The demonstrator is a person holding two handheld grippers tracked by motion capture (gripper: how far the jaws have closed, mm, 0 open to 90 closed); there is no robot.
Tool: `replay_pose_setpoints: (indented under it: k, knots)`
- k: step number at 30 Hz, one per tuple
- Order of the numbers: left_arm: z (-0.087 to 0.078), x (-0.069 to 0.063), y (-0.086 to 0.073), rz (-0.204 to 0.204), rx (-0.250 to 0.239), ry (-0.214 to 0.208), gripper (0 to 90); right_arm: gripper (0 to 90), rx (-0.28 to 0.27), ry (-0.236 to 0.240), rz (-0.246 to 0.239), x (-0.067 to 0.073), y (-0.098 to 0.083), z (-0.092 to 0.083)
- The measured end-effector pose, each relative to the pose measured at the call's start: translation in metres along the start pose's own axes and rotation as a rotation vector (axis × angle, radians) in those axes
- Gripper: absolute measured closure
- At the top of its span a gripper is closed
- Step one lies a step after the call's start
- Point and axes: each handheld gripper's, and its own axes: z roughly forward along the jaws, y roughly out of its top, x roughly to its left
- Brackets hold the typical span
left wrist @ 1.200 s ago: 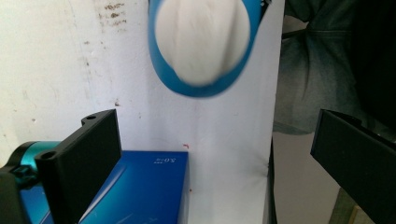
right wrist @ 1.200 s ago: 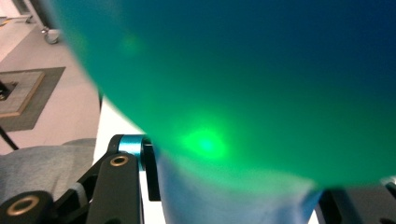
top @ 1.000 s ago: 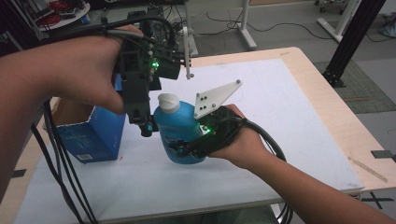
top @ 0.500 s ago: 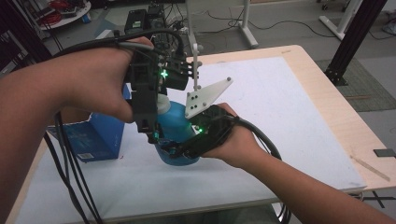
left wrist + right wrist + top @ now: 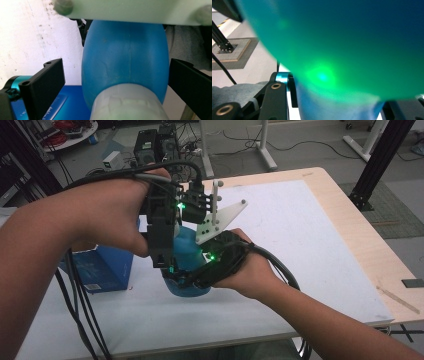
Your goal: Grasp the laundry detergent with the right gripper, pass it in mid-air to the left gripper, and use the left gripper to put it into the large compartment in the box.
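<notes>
A blue plastic bottle (image 5: pixel 189 254) with a white cap stands on the white table cover, and my right gripper (image 5: pixel 194 278) is shut on its lower body from the right. In the right gripper view the bottle (image 5: pixel 342 37) looms close, lit green, between the jaws of the right gripper (image 5: pixel 338 106). My left gripper (image 5: pixel 172 265) points down over the bottle's top. In the left gripper view its jaws of the left gripper (image 5: pixel 116 65) stand wide on either side of the bottle (image 5: pixel 125 57) and the cap (image 5: pixel 127 105), with a gap at the left jaw.
A blue carton (image 5: pixel 102 267) lies left of the bottle, close to my left forearm. The white table cover (image 5: pixel 300 230) stretches to the right, up to the wooden table edge (image 5: pixel 360 235). Cables trail from both grippers toward the front edge.
My left gripper has come from the bottle's left side to over its top and now hides the white cap. The right gripper and the bottle have barely shifted.
</notes>
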Motion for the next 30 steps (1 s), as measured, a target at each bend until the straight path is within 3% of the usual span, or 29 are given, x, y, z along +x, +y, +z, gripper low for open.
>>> replay_pose_setpoints:
  k: [14,16,30]
  knots:
    - [0.0037,-0.0005,0.0022,-0.007,0.015,0.016,3.1,46.7,-0.007,0.003,0.001,0.0,0.0007,0.0002]
    - [0.004,-0.0008,0.0026,-0.002,0.018,0.011,9.4,46.7,-0.007,0.003,0.002,-0.0002,0.0007,0.0004]
    - [0.0058,-0.0005,0.0023,0.001,0.026,0.029,15.2,46.8,0.002,0.002,-0.002,-0.0006,0.0,0.0029]
